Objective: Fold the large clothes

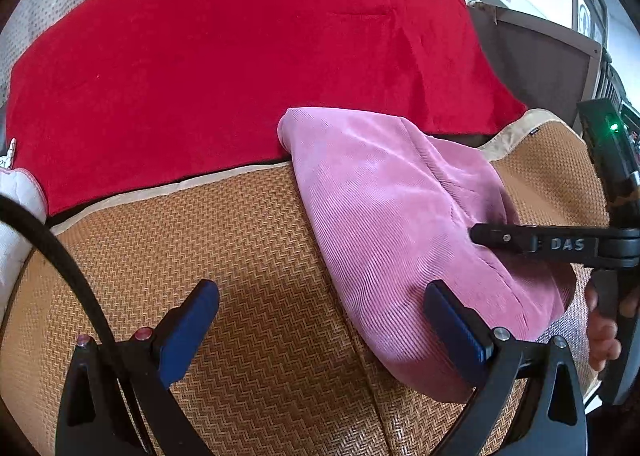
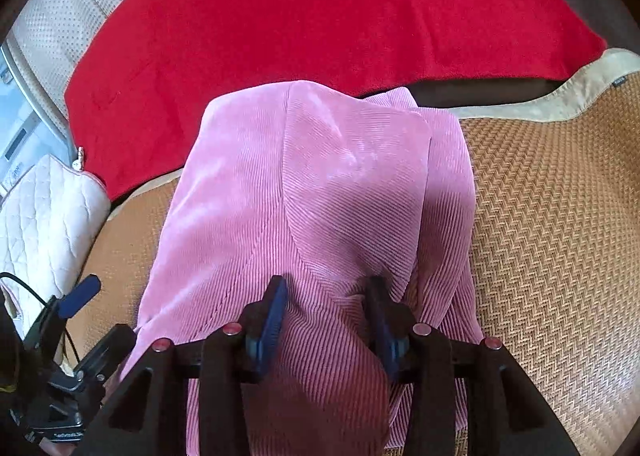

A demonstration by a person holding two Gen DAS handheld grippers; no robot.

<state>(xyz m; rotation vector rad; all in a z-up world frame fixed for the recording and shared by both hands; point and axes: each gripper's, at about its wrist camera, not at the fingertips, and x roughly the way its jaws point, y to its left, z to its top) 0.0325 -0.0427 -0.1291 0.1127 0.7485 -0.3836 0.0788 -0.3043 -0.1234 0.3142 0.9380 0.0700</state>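
A pink corduroy garment [image 1: 404, 224] lies folded in a bundle on a woven tan mat [image 1: 224, 256]. My left gripper [image 1: 320, 320] is open and empty, low over the mat, its right finger at the garment's left edge. My right gripper [image 2: 326, 320] is over the near part of the pink garment [image 2: 320, 192], and its blue pads [image 2: 272, 320] stand partly apart with a raised ridge of the cloth between them. It also shows in the left wrist view [image 1: 496, 238], lying on the bundle from the right.
A red blanket [image 1: 240, 56] covers the surface behind the mat [image 2: 552, 216]. A white quilted cushion [image 2: 44, 216] lies at the left. A dotted beige backrest [image 2: 52, 16] stands behind, and a dark brown frame [image 1: 536, 60] at the far right.
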